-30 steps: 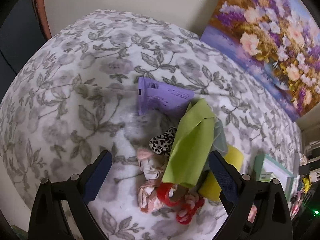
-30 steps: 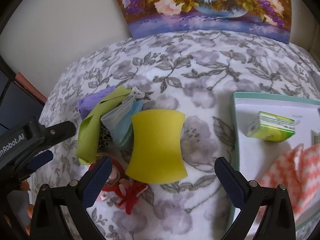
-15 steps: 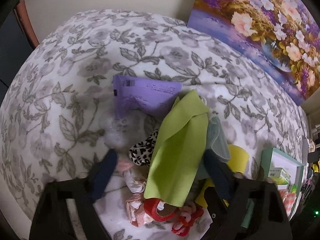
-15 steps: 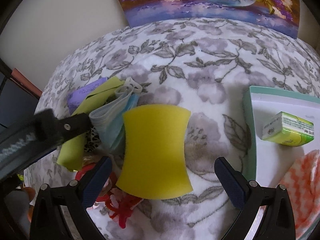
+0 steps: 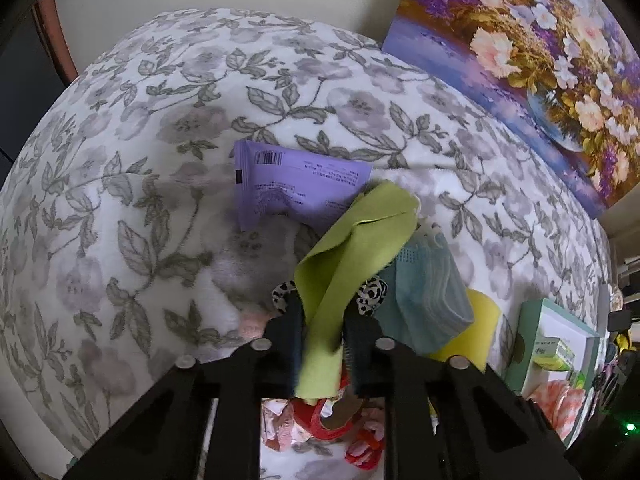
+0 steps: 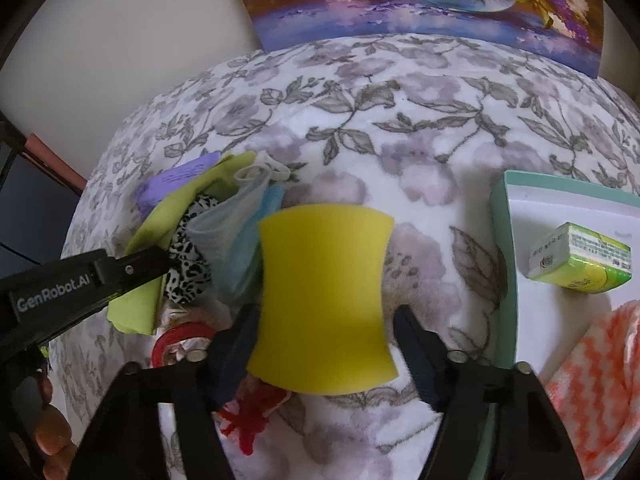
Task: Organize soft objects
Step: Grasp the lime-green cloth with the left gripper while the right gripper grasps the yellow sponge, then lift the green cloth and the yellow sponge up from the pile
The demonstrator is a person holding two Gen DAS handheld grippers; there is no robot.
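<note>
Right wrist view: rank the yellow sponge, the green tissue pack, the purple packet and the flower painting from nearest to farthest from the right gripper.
From the right gripper, whose jaws are closing:
1. Yellow sponge, between the jaws.
2. Green tissue pack, right, in the teal tray.
3. Purple packet, far left, behind the pile; close to the pack, a tentative call.
4. Flower painting, against the back wall.

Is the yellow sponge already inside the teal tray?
No, the yellow sponge lies on the floral blanket, beside the teal tray, not in it.
</note>
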